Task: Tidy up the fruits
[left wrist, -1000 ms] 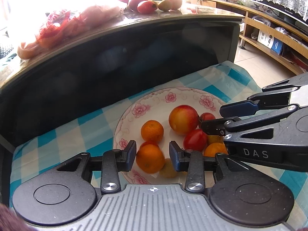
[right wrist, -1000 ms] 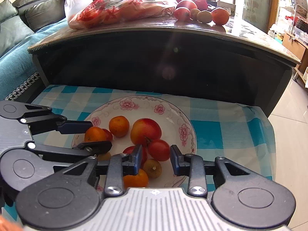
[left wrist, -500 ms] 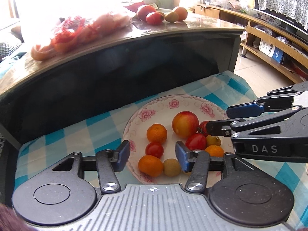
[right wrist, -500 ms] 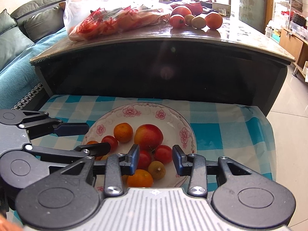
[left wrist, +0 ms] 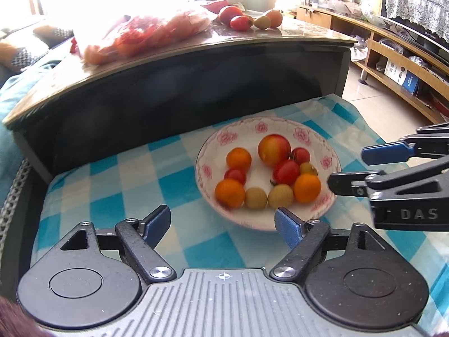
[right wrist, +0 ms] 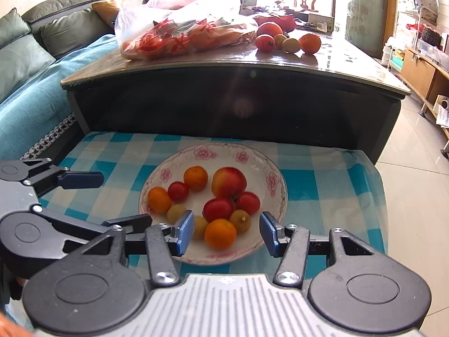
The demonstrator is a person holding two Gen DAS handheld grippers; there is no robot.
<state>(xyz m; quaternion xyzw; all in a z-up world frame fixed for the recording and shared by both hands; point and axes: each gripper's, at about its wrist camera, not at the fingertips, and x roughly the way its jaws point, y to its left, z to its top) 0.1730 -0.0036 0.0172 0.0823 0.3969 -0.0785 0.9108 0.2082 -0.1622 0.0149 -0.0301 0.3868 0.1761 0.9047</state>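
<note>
Jaws on both tools are spreading and hold nothing. The left gripper [left wrist: 223, 219] stands wide, with checked cloth [left wrist: 118, 179] and the near rim of the plate [left wrist: 213, 146] showing between its blue tips; the right gripper [right wrist: 226, 231] is only partly open, and its tips frame the near side of the plate without pressing on any fruit.

A second ago both pairs of jaws were nearly shut and low over the plate, the left one around an orange. Since then they have let go and pulled back and up, so the whole plate now shows in each wrist view. One small red tomato [left wrist: 235, 174] lies between two oranges [left wrist: 229, 192] where none showed before.

On the plate are a big apple [left wrist: 273, 150], three oranges, three tomatoes and three small yellowish fruits, all at rest and none rolling off. That reads as a finished drop, with both hands free for the next trip.

More work likely remains: on the dark tabletop [right wrist: 350, 64] behind, a handful of loose fruit [right wrist: 289, 40] sits beside a plastic bag [right wrist: 179, 28] with more inside. Those are well apart from the plate, and a step up.
</note>
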